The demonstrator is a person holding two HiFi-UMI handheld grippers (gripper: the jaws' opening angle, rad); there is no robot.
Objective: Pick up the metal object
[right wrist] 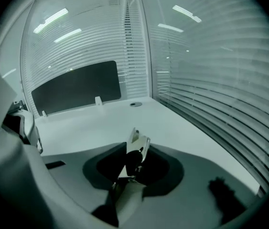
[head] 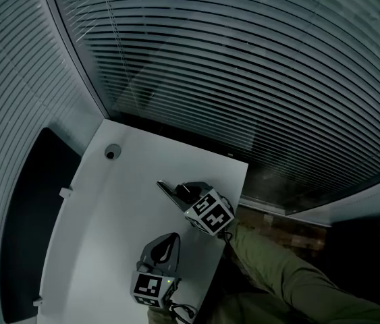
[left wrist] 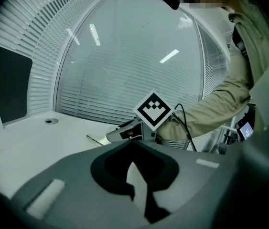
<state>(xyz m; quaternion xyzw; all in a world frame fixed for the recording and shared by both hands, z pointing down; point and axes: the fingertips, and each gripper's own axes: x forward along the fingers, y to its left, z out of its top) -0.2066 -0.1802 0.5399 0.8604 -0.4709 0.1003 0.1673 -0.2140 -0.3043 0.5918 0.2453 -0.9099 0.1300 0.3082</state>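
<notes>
The grasp looks made: the right gripper (head: 178, 194) pinches narrow on the metal object (right wrist: 136, 145) low over the table's (head: 115, 208) right side, while the left gripper (head: 171, 239) rests closed and empty nearer, so a steady lift seems next.

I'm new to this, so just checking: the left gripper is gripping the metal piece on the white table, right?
No, it is the right gripper that grips the metal object; the right gripper view shows it between those jaws. The left gripper holds nothing.
</notes>
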